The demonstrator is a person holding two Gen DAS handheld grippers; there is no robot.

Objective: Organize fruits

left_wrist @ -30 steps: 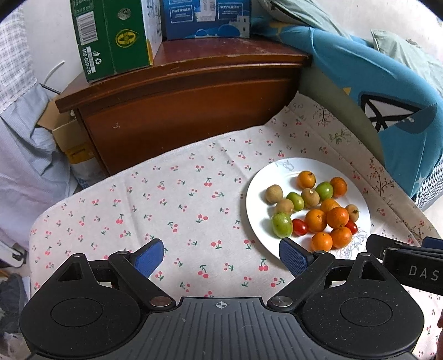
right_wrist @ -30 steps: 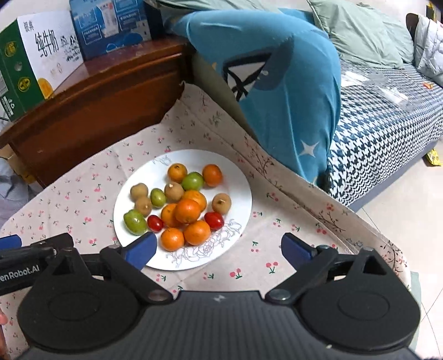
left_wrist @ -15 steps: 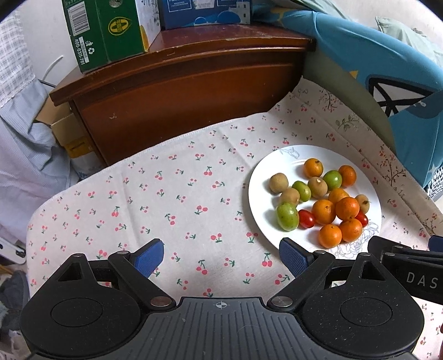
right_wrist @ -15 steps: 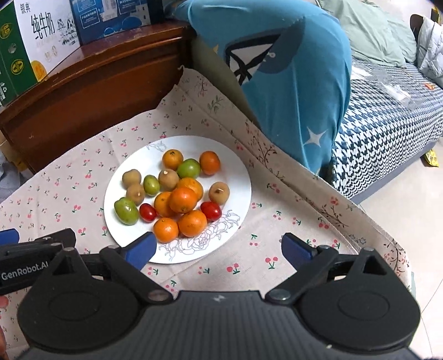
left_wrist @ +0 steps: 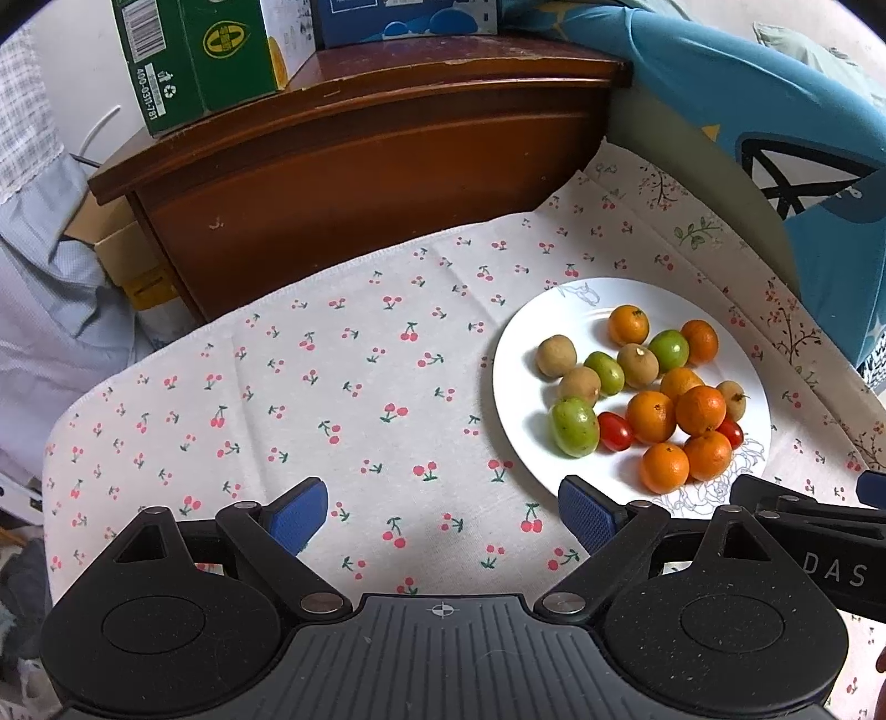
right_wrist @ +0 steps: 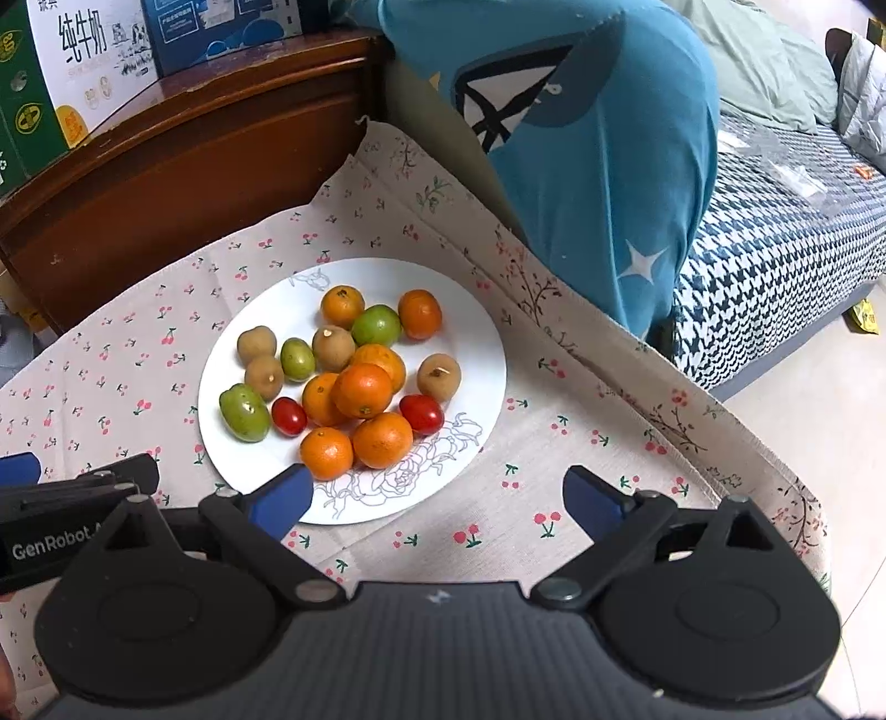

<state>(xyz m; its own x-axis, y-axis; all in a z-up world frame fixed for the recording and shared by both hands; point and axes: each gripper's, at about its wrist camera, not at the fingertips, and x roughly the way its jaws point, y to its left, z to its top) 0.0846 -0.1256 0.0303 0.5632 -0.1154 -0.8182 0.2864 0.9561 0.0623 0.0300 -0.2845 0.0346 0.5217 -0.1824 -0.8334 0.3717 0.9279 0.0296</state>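
A white plate [left_wrist: 523, 343] [right_wrist: 470, 338] on a cherry-print cloth holds mixed small fruits: several oranges [left_wrist: 700, 409] [right_wrist: 362, 390], green fruits [left_wrist: 574, 427] [right_wrist: 244, 412], brown longans [left_wrist: 555, 356] [right_wrist: 438, 378] and red cherry tomatoes [left_wrist: 615, 431] [right_wrist: 422, 414]. My left gripper [left_wrist: 443, 509] is open and empty, above the cloth left of the plate. My right gripper [right_wrist: 437, 495] is open and empty, its left finger over the plate's near rim.
A dark wooden cabinet [left_wrist: 354, 144] stands behind the table with a green carton [left_wrist: 205, 55] and a blue box [left_wrist: 404, 19] on top. A blue cushion [right_wrist: 581, 138] lies to the right, beside a checked bed [right_wrist: 786, 232]. The cloth [left_wrist: 332, 387] spreads left of the plate.
Both grippers have moved forward toward the plate; the fruits look larger and nearer. Both stay open and nothing was picked up.
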